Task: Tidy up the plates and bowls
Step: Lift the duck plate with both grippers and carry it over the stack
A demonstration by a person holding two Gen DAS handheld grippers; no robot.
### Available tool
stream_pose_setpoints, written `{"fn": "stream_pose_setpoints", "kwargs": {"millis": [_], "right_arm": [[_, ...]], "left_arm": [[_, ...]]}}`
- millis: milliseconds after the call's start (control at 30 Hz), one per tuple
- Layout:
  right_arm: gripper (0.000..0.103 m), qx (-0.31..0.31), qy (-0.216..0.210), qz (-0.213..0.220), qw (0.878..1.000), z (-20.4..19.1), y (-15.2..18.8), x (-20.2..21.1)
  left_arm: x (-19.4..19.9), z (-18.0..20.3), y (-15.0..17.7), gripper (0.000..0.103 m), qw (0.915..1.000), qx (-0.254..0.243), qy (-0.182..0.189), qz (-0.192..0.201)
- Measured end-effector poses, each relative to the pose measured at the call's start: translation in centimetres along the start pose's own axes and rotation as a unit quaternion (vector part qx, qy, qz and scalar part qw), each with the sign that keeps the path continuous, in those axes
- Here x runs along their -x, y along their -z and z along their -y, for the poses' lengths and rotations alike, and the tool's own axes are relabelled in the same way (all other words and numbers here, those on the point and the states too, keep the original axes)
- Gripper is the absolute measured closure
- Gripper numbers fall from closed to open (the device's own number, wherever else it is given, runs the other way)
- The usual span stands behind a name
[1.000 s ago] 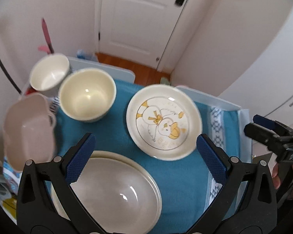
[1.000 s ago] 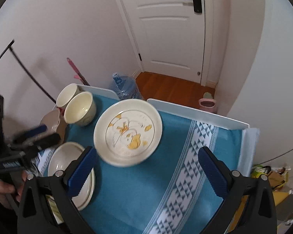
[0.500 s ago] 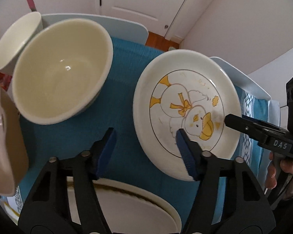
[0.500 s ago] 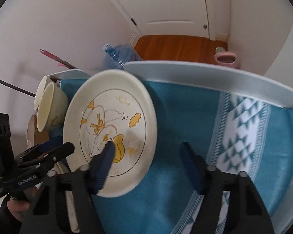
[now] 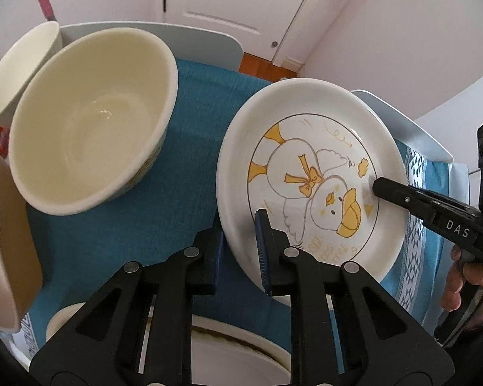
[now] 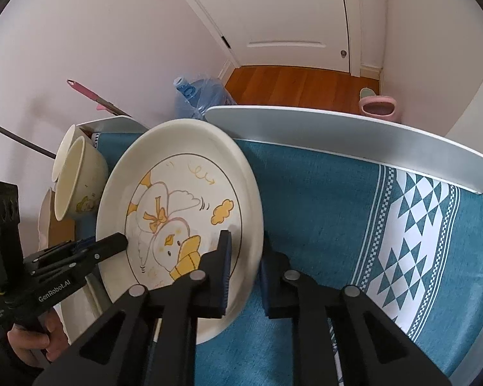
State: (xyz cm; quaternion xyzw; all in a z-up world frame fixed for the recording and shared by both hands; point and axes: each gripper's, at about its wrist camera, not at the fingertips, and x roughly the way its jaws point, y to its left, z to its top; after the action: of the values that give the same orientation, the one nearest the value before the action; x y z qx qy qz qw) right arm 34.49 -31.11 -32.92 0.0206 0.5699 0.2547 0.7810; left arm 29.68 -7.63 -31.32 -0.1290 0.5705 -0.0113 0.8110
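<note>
Beside duck plate (image 5: 309, 173), cream bowl (image 5: 90, 122), cup (image 5: 16, 67) — perhaps touching

Duck-print plate (image 5: 309, 173) tilted on teal cloth, cream bowl (image 5: 90, 122) beside.

On the tablecloth (image 5: 190, 148), a bowl (image 5: 90, 128) is placed at nine o'clock of the duck plate (image 5: 309, 173). A cup (image 5: 19, 67) is set at ten o'clock of the bowl, and another plate (image 5: 238, 350) lies at six o'clock.
</note>
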Motion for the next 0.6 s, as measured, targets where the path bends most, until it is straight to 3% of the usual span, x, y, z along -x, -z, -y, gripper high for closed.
{"fn": "stream_pose_setpoints", "kwargs": {"millis": [300, 600], "right_arm": [[0.088, 0.011, 0.001, 0.029, 1.0, -0.2, 1.3, 1.8], [0.088, 0.037, -0.012, 0.102, 0.994, -3.2, 3.3, 8.9]], "left_arm": [[3.4, 1.8, 0.4, 0.087, 0.9982, -0.035, -0.003, 0.049], [11.8, 2.6, 2.8, 0.087, 0.9912, -0.055, -0.001, 0.12]]}}
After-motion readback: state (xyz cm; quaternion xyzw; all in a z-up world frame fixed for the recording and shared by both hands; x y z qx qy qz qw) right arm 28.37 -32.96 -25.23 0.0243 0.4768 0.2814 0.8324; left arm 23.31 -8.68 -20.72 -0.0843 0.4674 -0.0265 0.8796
